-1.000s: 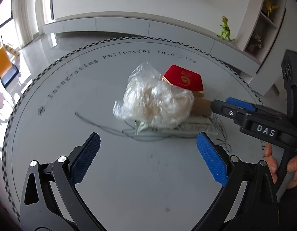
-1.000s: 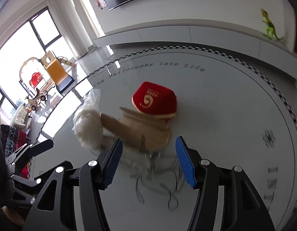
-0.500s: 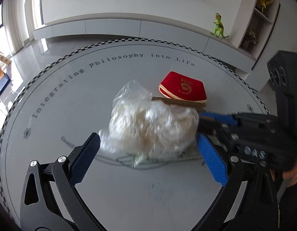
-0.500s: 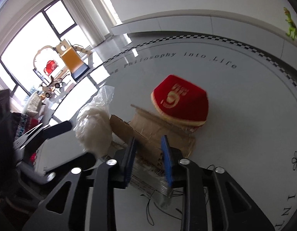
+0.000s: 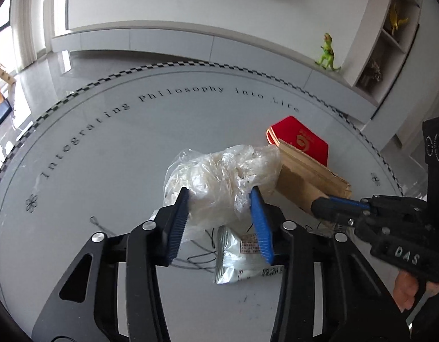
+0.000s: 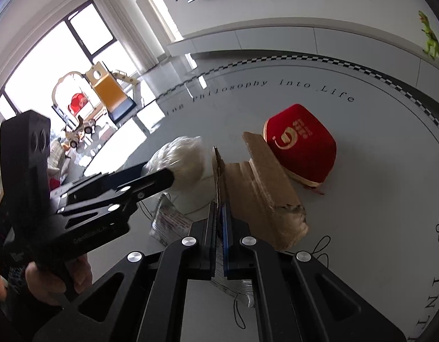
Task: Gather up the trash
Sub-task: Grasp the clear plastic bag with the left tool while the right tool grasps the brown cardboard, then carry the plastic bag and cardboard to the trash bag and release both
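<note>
A crumpled clear plastic bag point(image 5: 222, 179) with white stuffing sits between the blue pads of my left gripper point(image 5: 221, 199), which is shut on it; it also shows in the right wrist view point(image 6: 185, 162). My right gripper point(image 6: 219, 213) is shut on the edge of a flattened brown cardboard piece point(image 6: 259, 188), also seen in the left wrist view point(image 5: 307, 179). A red pouch point(image 6: 302, 139) lies just behind the cardboard. A silvery wrapper point(image 5: 239, 259) lies on the table under the bag.
The round grey glass table point(image 5: 105, 171) has lettering and a checkered rim. Thin black thread point(image 5: 196, 256) lies under the trash. A green toy dinosaur point(image 5: 327, 54) stands on the ledge behind. The right gripper's body point(image 5: 396, 228) is close at my left gripper's right.
My left gripper moved forward and shut on the plastic bag. My right gripper shut fully on the cardboard edge and tilted it up.
</note>
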{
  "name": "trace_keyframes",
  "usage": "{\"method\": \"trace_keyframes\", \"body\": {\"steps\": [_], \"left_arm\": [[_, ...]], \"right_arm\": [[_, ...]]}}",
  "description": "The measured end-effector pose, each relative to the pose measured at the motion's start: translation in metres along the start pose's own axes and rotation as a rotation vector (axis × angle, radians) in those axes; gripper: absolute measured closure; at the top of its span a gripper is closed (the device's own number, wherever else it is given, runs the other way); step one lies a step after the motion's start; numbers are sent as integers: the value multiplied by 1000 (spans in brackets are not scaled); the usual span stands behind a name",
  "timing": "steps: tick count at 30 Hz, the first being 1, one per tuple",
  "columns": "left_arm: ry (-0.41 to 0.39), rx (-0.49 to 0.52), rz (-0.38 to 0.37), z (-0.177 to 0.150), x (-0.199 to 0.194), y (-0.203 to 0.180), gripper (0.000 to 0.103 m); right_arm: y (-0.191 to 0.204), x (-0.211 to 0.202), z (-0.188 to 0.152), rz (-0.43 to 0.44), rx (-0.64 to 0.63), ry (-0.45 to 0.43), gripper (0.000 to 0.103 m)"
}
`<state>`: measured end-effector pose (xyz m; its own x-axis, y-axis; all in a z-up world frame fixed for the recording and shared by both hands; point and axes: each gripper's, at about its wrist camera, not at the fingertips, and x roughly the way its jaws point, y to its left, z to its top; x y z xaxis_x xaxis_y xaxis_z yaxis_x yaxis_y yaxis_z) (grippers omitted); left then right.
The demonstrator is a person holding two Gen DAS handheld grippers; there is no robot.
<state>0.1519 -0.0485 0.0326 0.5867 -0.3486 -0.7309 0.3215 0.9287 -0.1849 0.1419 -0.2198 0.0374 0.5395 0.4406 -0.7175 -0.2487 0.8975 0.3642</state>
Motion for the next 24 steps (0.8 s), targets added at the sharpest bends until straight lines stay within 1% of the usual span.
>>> {"method": "trace_keyframes", "body": {"steps": [4,7,13,17,24], "left_arm": [[-45,-49,-19,-3,-28,7,63],[-71,-37,-17,-10,-53,8,63],[-104,12,23,-45,-106,-3,63],[-123,11,46,-74,-142,-8,63],[-161,-32,86,-120,-199,-3,63]], "right_arm": [[3,-15,2,16,18,-26,99],[11,-28,1,38,21,-38,99],[43,-62,-13,87,2,-64,99],[66,-82,-26,118,-12,-73,99],[115,-105,-65,176,-64,-63,99]]}}
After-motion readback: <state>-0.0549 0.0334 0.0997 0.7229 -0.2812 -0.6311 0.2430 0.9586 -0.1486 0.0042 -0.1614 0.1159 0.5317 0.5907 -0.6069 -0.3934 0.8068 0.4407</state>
